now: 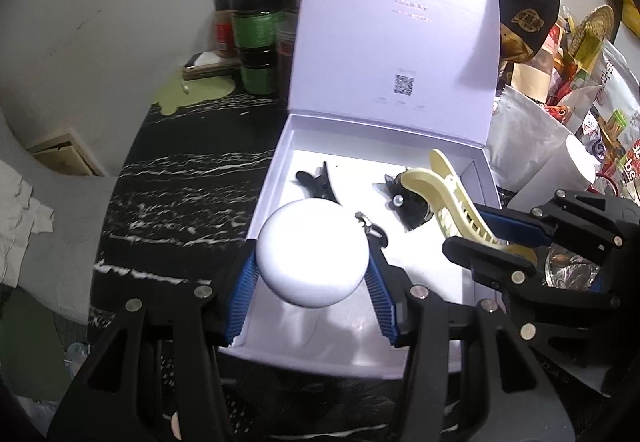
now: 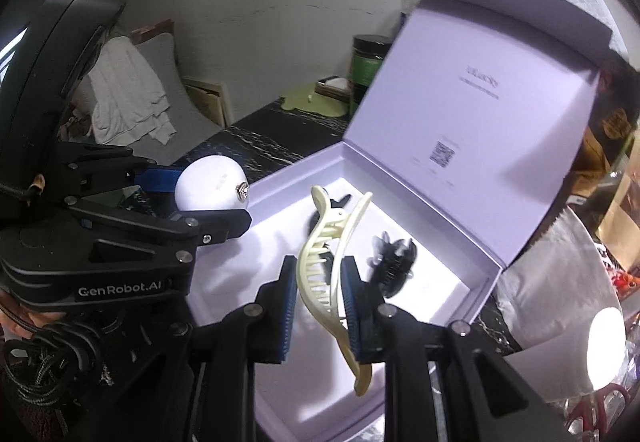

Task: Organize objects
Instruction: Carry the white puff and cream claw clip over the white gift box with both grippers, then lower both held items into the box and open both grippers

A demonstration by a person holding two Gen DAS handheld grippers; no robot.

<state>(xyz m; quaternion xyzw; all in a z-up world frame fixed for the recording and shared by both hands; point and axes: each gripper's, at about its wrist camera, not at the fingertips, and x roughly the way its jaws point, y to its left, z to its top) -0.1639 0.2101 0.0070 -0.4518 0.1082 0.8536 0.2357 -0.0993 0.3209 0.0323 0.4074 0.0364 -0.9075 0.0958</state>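
Between our left gripper's (image 1: pixel 312 278) blue pads sits a round white case (image 1: pixel 313 253), pinched at its sides and hanging over the near left corner of the open lilac box (image 1: pixel 276 157). From the right wrist view a small metal clasp shows on the case's front. Our right gripper (image 2: pixel 322 306) is clamped on a cream hair claw (image 2: pixel 326 262), held by its middle with the toothed curve rising toward the box and its tail drooping below the pads; it hangs over the near right part of the box floor.

Already lying in the box are a slim black clip (image 1: pixel 318 181) toward the far left and a black claw clip (image 1: pixel 408 205) toward the far right, with a small metal piece (image 1: pixel 370 226) just behind the white case. The lid (image 1: pixel 396 41) stands upright at the far edge, so we have nothing to clear above.

We judge that both things are at the point of being set down. Free floor lies along the near edge, so we would lower the case into the near left corner and the cream claw near the right wall, short of the black claw clip. Each should come close to the floor before the pads let go, because the round case could roll and the claw could tip onto its neighbour. Our two grippers are close together, so we would release one, draw it back, then release the other.
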